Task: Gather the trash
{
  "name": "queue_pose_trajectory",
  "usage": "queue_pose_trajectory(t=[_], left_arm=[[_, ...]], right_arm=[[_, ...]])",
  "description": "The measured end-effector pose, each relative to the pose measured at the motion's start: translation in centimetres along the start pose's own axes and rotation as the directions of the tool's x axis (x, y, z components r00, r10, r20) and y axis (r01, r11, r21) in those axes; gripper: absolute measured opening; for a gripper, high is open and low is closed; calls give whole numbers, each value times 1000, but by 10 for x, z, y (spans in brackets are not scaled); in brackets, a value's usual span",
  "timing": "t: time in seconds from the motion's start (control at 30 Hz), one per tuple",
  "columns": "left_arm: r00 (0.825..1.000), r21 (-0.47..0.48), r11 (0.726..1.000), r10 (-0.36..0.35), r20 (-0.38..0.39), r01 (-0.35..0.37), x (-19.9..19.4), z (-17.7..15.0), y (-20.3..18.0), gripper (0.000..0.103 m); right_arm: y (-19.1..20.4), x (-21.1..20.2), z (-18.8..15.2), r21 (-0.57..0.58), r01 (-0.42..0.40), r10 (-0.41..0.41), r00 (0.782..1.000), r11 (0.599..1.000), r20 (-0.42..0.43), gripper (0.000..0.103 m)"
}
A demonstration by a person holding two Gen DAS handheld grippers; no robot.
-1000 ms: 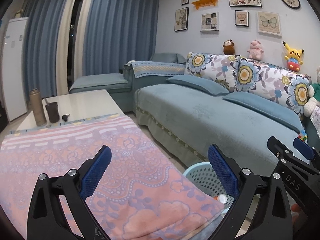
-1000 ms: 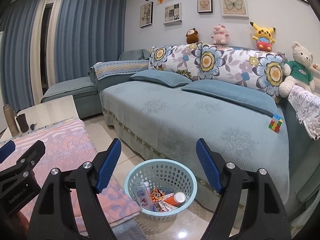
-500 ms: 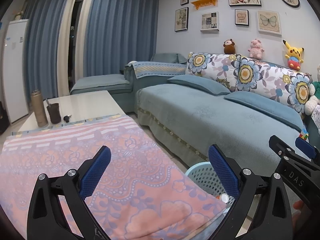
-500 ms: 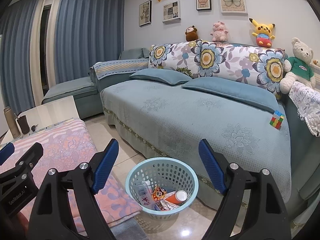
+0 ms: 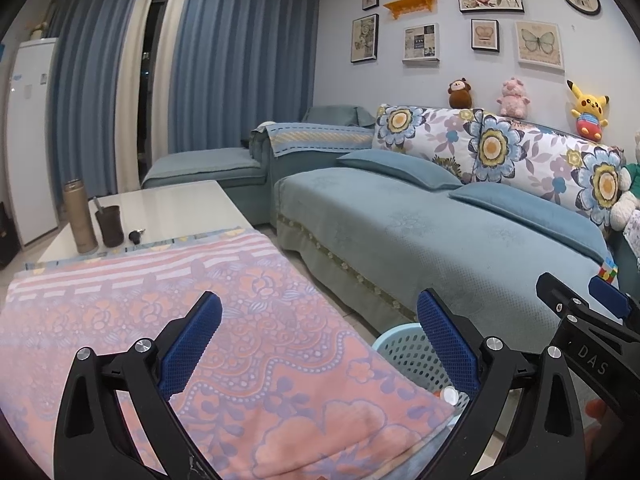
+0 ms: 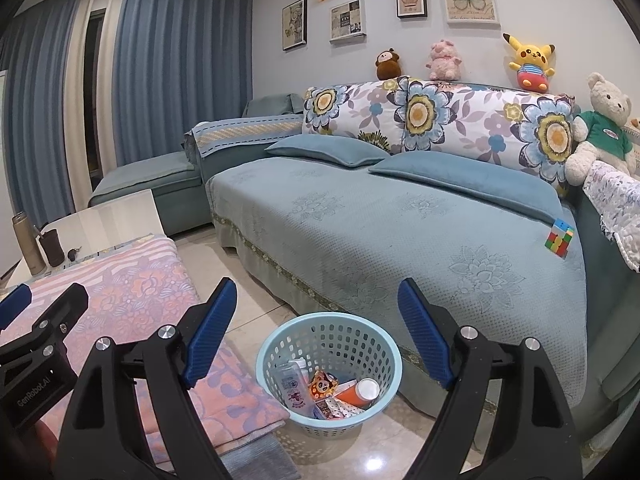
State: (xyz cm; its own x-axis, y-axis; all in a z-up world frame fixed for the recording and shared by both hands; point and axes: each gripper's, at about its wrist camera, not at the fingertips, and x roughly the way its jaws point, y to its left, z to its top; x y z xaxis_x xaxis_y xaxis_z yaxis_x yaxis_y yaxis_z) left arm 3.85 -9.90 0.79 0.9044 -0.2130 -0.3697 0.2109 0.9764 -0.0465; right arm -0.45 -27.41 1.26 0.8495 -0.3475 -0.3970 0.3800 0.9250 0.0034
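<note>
We hold the left gripper [image 5: 318, 330] and right gripper [image 6: 316, 316] wide apart and empty, since the trash [image 6: 332, 390] already lies in the basket [image 6: 276, 344] on the floor between table [image 6: 120, 216] and sofa [image 6: 360, 232].

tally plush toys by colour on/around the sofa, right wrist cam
Brown: 1, monkey
Pink: 1, pig
Yellow: 1, Pikachu
Cream: 1, teddy bear in a green shirt
Total: 4
</note>
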Motion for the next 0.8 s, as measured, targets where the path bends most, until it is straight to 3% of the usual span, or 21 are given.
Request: queue_pose_trajectory(t=[0.8], left_arm=[[1000,11,1000,-6,-2,6,-1,-3,-5,95]], right_arm=[[0,2,-1,-3,-21,21,1000,1000,-9,79]])
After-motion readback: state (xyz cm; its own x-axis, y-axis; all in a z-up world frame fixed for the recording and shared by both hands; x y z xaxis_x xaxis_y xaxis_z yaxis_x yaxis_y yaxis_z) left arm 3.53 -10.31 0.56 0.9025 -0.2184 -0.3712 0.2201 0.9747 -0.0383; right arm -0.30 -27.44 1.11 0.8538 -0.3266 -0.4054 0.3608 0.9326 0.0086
